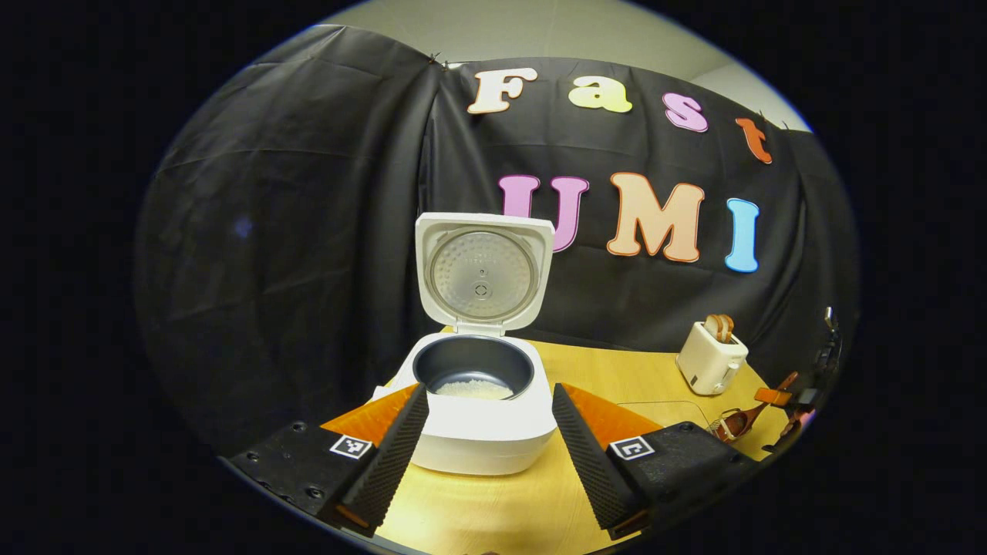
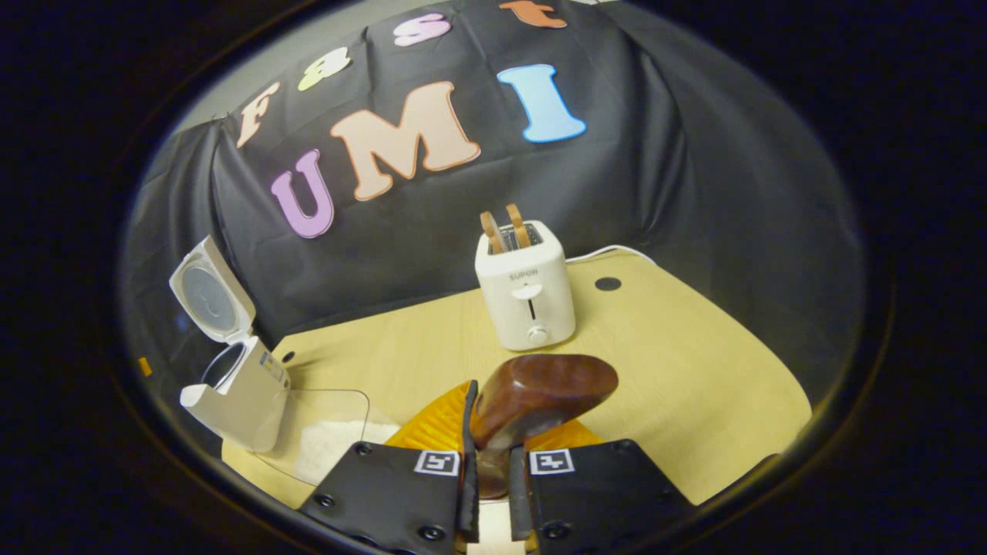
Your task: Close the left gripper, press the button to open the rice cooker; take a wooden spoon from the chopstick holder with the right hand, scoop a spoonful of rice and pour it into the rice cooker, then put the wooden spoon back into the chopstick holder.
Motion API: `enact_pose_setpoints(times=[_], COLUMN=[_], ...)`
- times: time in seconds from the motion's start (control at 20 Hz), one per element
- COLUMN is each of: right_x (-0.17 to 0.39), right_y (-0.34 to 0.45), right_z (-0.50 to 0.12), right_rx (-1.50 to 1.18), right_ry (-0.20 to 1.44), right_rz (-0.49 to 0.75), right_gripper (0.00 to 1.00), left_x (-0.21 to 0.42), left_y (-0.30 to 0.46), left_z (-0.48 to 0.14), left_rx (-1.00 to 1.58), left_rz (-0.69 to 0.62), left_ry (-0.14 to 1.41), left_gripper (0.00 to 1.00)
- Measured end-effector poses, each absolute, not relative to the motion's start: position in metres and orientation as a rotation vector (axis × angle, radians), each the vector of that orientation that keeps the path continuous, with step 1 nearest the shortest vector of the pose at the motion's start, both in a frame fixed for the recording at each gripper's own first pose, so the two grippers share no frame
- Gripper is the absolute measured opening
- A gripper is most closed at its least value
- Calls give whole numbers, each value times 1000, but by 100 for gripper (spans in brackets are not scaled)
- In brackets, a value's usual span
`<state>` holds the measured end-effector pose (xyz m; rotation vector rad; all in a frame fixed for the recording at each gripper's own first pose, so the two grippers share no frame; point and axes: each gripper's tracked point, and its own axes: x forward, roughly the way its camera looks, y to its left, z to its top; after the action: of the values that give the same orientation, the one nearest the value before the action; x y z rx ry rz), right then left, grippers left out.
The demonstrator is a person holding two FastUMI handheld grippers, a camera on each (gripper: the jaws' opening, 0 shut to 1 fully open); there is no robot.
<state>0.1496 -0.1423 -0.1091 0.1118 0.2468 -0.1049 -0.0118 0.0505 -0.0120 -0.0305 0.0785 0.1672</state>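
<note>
The white rice cooker [image 1: 478, 439] stands open on the table with its lid [image 1: 483, 271] tipped up. A little white rice [image 1: 474, 389] lies in its dark inner pot. My left gripper [image 1: 490, 395] is open, its fingers on either side of the cooker's front and touching nothing. My right gripper [image 2: 490, 432] is shut on the handle of a brown wooden spoon [image 2: 544, 395], whose bowl sticks out forward above the table. The right gripper view has the cooker [image 2: 235, 397] far to the left. The left gripper view shows the spoon [image 1: 740, 422] far right.
A white toaster [image 2: 527, 297] with two slices of bread stands at the back of the wooden table [image 2: 694, 370]. A clear container holding white rice [image 2: 324, 441] sits beside the cooker. Black cloth walls the booth behind and on both sides.
</note>
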Motion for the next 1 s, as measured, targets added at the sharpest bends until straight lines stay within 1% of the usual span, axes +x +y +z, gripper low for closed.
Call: enact_pose_setpoints(times=[0.25,0.4,0.5,0.7,1.0], right_x=[139,131,130,136,156], right_y=[-126,-103,-81,-26,49], right_z=[-64,-40,-34,-39,-82], right_rx=[61,-40,-84,-151,-240], right_ry=[177,140,133,128,175], right_rz=[-87,-60,-31,43,131], right_gripper=[18,17,19,19,19], left_x=[-14,-13,-12,-14,-15], left_y=[40,36,38,51,68], left_z=[-18,-20,-22,-21,-16], left_rx=[-79,-133,-147,-84,-34], left_rz=[101,63,54,43,33], left_ry=[79,75,77,78,74], left_gripper=[95,95,95,95,95])
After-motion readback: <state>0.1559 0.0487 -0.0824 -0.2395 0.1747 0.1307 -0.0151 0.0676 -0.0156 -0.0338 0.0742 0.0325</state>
